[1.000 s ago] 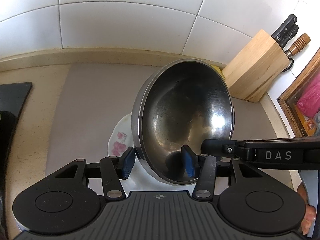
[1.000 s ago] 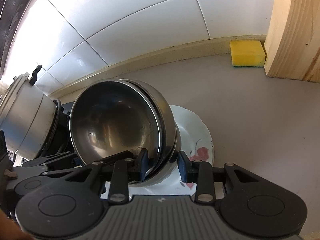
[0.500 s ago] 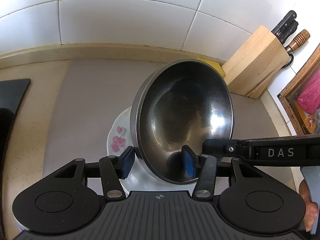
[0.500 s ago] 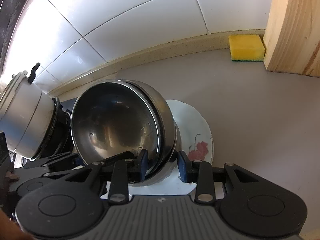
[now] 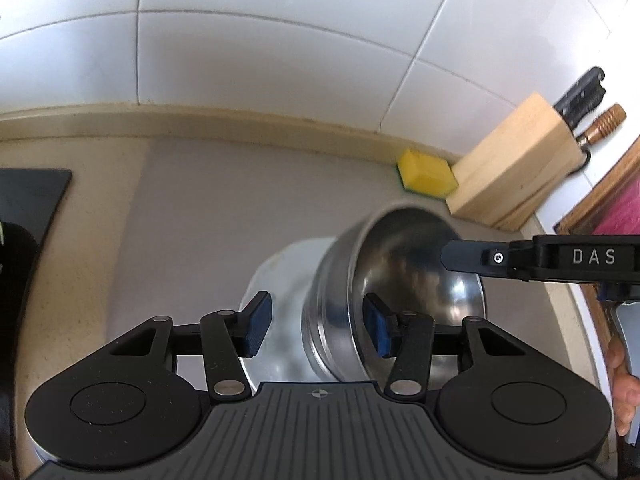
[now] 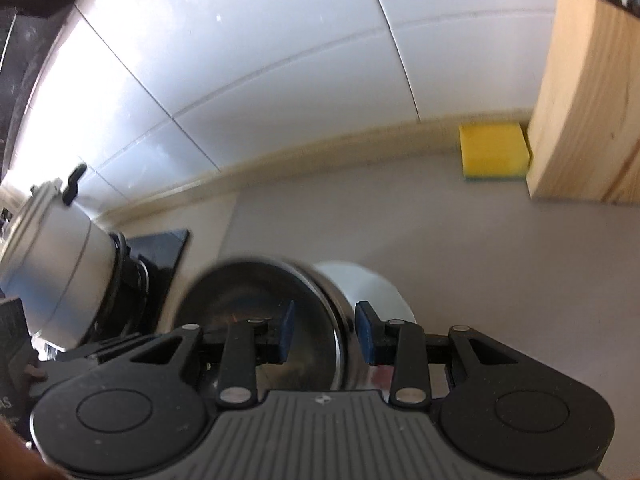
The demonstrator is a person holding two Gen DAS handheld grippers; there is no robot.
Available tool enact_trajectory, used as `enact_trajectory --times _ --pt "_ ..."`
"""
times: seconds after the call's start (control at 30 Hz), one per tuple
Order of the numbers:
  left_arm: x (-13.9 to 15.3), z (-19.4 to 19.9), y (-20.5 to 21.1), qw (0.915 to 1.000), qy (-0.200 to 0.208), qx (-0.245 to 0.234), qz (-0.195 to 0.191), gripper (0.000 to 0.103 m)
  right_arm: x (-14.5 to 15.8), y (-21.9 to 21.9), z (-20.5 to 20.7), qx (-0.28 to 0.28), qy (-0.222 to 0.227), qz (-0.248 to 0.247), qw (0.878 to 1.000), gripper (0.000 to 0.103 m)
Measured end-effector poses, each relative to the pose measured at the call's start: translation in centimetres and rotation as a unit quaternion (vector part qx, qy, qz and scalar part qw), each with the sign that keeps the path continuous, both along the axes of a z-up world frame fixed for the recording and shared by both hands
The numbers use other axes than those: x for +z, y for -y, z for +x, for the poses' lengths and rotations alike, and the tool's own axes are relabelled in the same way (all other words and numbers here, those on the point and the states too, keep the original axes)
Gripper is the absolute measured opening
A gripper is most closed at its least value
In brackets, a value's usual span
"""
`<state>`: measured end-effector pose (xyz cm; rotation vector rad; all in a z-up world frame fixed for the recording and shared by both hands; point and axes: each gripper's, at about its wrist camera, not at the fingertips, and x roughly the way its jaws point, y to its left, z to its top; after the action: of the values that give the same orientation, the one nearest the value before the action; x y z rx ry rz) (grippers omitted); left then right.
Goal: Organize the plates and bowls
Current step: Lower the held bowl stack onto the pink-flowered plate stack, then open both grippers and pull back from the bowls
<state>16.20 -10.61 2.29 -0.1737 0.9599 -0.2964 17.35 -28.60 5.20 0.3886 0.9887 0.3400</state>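
Steel bowls [image 5: 384,304] tilted over white plate [image 5: 280,280], near yellow sponge [image 5: 426,176]. Right gripper [image 6: 324,332] clamped on bowls' rim; left gripper [image 5: 318,324] apart, astride it.

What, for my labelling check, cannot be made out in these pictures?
- Plate pattern: both views; the steel bowls cover most of it and motion blur smears the rest.
- Number of nested bowls: both views; the rims are blurred.
- Left tool grip: left wrist view; blur hides whether the pads press the bowls.
- Knife blades: left wrist view; sunk in the knife block.
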Motion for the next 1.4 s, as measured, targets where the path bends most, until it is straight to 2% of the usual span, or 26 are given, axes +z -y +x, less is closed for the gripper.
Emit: enact_trajectory --times 0.17,0.3,0.37,0.53,0.73,0.97,1.17,1.23,1.4 --pt "-0.1 1.0 0.1 1.0000 -0.001 0.004 0.004 0.051 0.3 -1.2 1.3 0.004 0.008 -0.015 1.000 0.017" --pt "-0.7 1.2 0.2 1.0000 -0.006 -0.003 0.005 0.056 -0.2 -1.9 1.9 0.008 0.005 -0.024 1.000 0.017" --pt "-0.4 1.2 0.2 1.0000 -0.004 -0.001 0.006 0.052 -0.4 -1.9 2.1 0.009 0.001 -0.023 1.000 0.017" --pt "1.4 0.5 0.1 0.9998 0.020 -0.001 0.004 0.059 0.7 -1.1 1.6 0.009 0.009 -0.008 1.000 0.019" --pt "3.0 -0.5 0.2 0.9983 0.053 0.011 0.021 0.061 2.4 -1.6 0.2 0.018 0.036 -0.024 0.999 0.021" --pt "3.6 -1.4 -0.1 0.9968 0.067 0.023 0.036 0.062 3.1 -2.4 -1.2 0.015 0.046 -0.034 0.998 0.022" --pt "4.5 -2.6 0.1 0.9927 0.102 0.026 0.059 0.068 3.5 -3.0 -2.3 0.000 0.057 -0.045 0.997 0.023" --pt "4.8 -3.1 0.2 0.9906 0.116 0.024 0.069 0.070 3.7 -3.3 -2.9 -0.004 0.063 -0.054 0.997 0.028" --pt "5.1 -4.1 0.2 0.9875 0.136 0.017 0.078 0.072 4.3 -3.8 -4.7 -0.022 0.091 -0.074 0.993 0.031"
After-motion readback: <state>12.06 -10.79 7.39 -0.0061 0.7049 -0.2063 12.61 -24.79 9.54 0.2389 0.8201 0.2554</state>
